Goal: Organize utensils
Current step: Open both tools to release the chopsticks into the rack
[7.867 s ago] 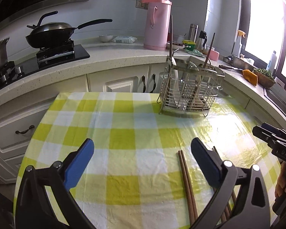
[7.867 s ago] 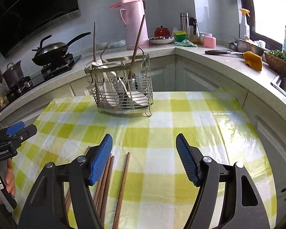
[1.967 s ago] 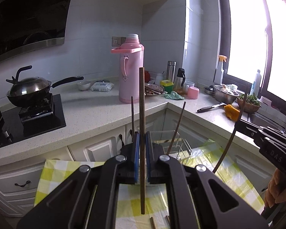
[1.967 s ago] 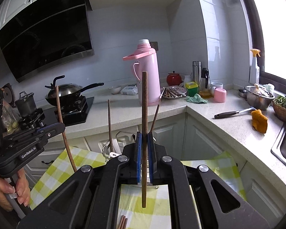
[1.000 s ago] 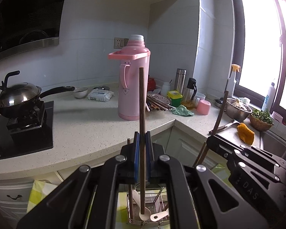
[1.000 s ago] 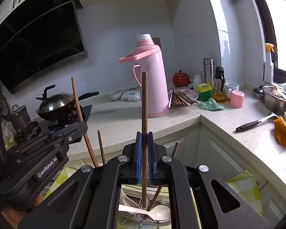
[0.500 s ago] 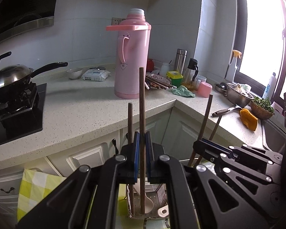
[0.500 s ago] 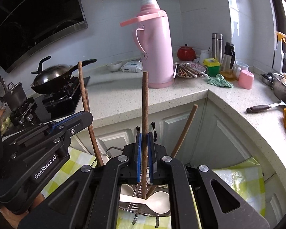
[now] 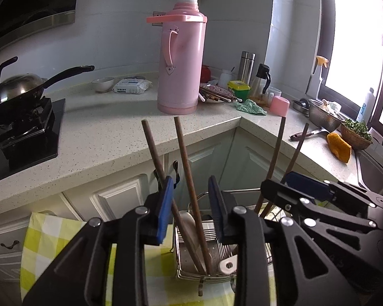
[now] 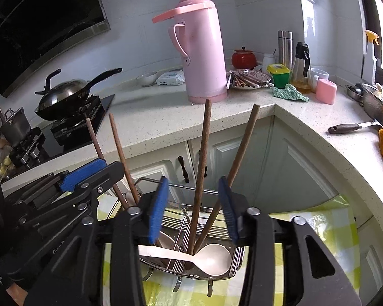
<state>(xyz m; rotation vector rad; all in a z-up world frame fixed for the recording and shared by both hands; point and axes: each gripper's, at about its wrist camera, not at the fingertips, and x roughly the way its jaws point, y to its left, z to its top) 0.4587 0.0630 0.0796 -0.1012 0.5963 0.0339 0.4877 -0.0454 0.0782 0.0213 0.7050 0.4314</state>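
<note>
Chopsticks point(image 10: 200, 178) loose in wire caddy point(image 10: 204, 267); left hand-held gripper point(image 9: 190, 207) and right hand-held gripper point(image 10: 194, 207) opening; pink thermos point(image 10: 204, 51) behind.

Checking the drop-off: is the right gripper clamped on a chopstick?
No, the right gripper is opening, and the chopstick stands free in the rack.

Both wrist views angled down, close above wire rack point(image 9: 204, 232) point(image 10: 191, 216); rack, pink thermos point(image 9: 182, 61) point(image 10: 201, 51) shared.

Wire utensil rack point(image 10: 218, 271) on yellow-checked tablecloth point(image 10: 326, 229) over table.
</note>
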